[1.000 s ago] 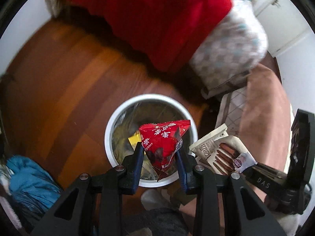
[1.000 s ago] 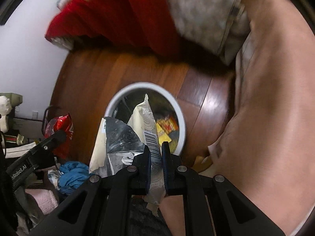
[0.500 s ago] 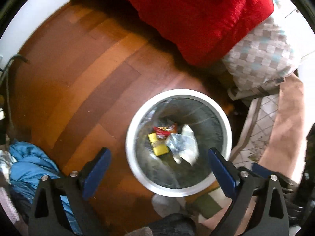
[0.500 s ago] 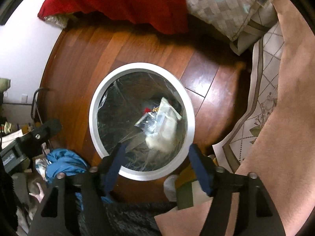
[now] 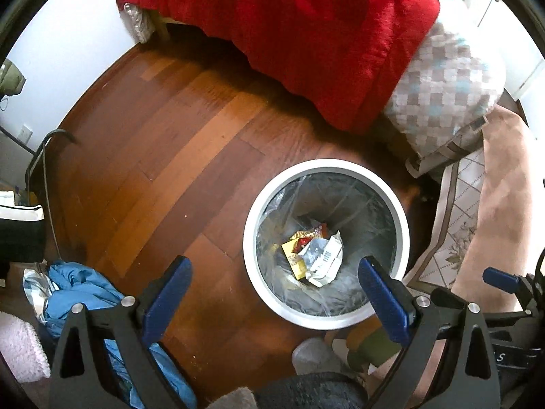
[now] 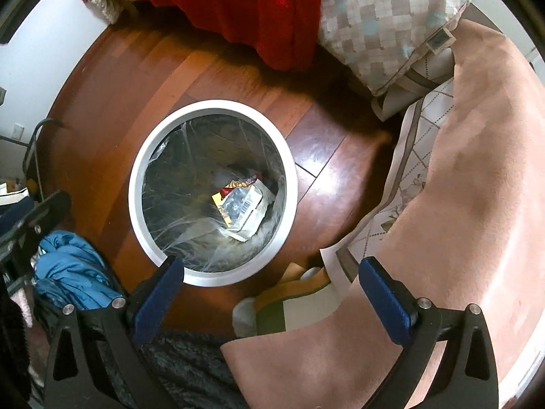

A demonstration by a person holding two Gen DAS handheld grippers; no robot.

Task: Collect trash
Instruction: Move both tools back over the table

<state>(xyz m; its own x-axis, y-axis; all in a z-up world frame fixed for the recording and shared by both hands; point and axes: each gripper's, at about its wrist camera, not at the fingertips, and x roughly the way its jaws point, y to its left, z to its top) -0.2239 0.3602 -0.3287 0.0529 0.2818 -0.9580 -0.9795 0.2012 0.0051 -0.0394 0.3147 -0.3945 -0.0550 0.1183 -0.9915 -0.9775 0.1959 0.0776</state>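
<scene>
Floorboards (image 5: 163, 156) filled most of both views, red blanket (image 5: 306, 27) hanging off bed edge above. White bin (image 5: 253, 238) stood on wood, clear liner inside to catch waste. Left gripper (image 5: 272, 289) gaped wide, nothing between pads, jaws just opened. Right gripper (image 6: 270, 289) likewise spread and empty, jaws just opened above bin rim. Wrappers (image 5: 316, 255) lay at bin bottom, pale barcoded one on top, red one possibly beneath.

Both wrist cameras look steeply down from above, sharing the white bin (image 5: 326, 167) (image 6: 213, 106) and wooden floor (image 5: 163, 156) (image 6: 143, 68).
</scene>
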